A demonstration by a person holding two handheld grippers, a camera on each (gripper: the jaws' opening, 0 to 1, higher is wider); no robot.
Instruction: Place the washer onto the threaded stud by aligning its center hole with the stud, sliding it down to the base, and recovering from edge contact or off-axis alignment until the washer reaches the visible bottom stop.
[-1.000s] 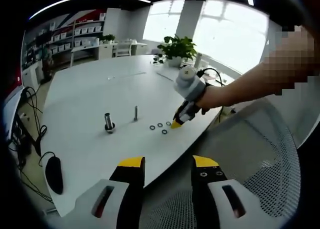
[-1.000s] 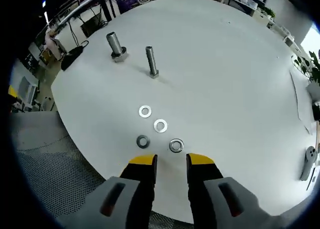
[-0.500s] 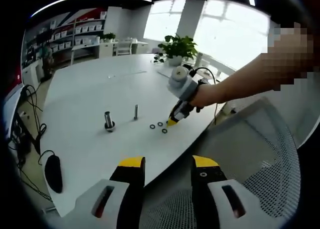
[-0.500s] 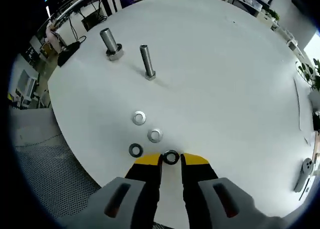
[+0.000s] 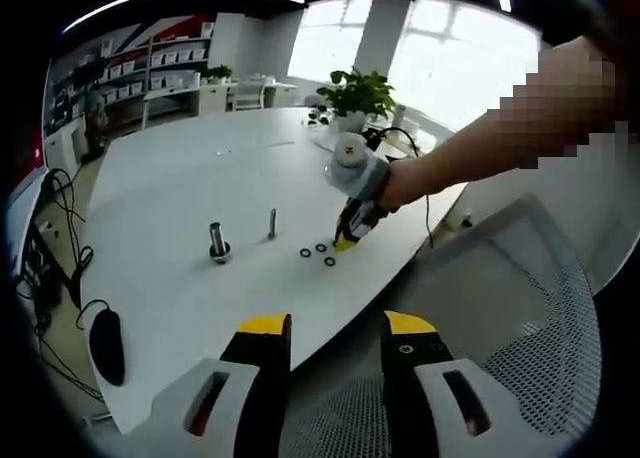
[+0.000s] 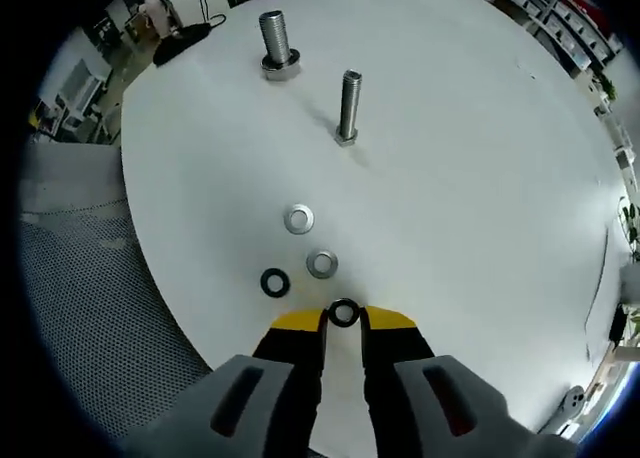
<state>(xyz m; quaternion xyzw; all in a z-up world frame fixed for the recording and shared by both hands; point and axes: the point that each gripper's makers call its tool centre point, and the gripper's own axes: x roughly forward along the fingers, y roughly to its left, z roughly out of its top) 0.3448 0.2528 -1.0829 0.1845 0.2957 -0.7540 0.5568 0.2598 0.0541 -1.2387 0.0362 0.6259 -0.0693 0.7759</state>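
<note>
Washer (image 6: 343,313) pinched between yellow jaw tips of right gripper (image 6: 343,319), jaws closed on its edges, at or just over the white table (image 6: 480,178); three more washers (image 6: 299,219) lie loose just ahead on the table; thin threaded stud (image 6: 348,106) stands upright farther ahead, thicker bolt (image 6: 274,44) with nut base beyond it, both well apart from the gripped washer; left gripper (image 5: 326,326) back off the table edge over a mesh chair (image 5: 520,308), jaws apart, nothing between; computer mouse (image 5: 107,346) near table edge
</note>
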